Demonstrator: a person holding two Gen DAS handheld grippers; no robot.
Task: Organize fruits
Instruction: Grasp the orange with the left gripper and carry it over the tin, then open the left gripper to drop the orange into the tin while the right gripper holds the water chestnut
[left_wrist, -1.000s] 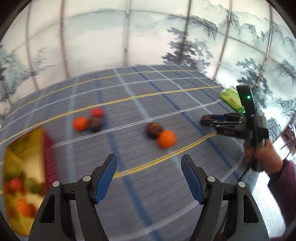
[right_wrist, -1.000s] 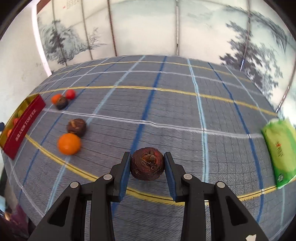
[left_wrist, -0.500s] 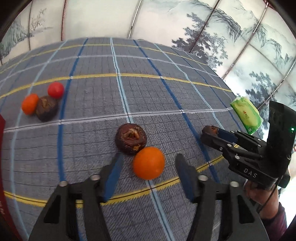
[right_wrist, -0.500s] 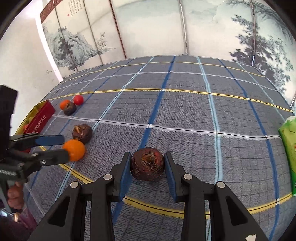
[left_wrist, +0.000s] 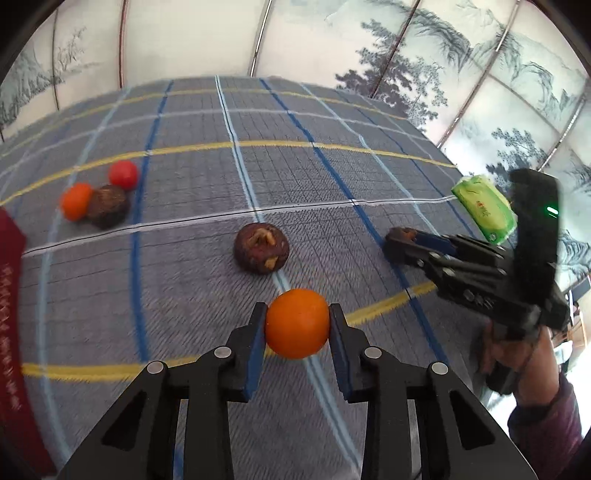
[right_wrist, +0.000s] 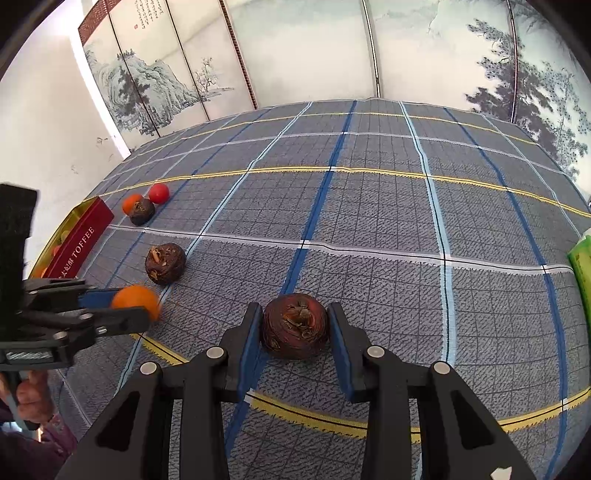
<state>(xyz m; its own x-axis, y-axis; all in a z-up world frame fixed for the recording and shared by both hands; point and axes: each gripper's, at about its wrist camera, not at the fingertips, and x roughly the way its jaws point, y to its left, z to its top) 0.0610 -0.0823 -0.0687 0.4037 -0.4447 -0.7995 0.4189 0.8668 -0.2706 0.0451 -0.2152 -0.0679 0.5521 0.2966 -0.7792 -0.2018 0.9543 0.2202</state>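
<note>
Left wrist view: I see my left hand-held gripper (left_wrist: 297, 328) clamped on a smooth, round orange (left_wrist: 297, 323), its blue pads pressing both flanks of the fruit just above the worktop (left_wrist: 369, 147). The worktop carries a woven plaid cloth, grey with blue, white and yellow stripes. Just beyond the orange sits a dark brown mangosteen (left_wrist: 261, 248), squat and rough-skinned, with a dried tan calyx on top. At far left three fruits cluster: a small orange fruit (left_wrist: 75, 201) touching a second dark fruit (left_wrist: 108, 205), with a glossy red ball-shaped fruit (left_wrist: 123, 174) just behind. A dark red box edge (left_wrist: 11, 295) shows at the left border. At right, my right hand-held gripper (left_wrist: 400, 240) is seen side-on, black and angular, and a green plastic packet (left_wrist: 484, 208) lies behind it.

Right wrist view: I see the right hand-held gripper (right_wrist: 295, 328) holding a held mangosteen (right_wrist: 295, 326), reddish-brown, wrinkled, resting low on the cloth, pads against both sides. To the left, the left hand-held gripper (right_wrist: 133, 306) holds the orange (right_wrist: 135, 299). The loose mangosteen (right_wrist: 165, 263) lies beyond it. The red box (right_wrist: 83, 242), printed TOFFEE, has a yellow interior containing fruit, its contents mostly hidden.
</note>
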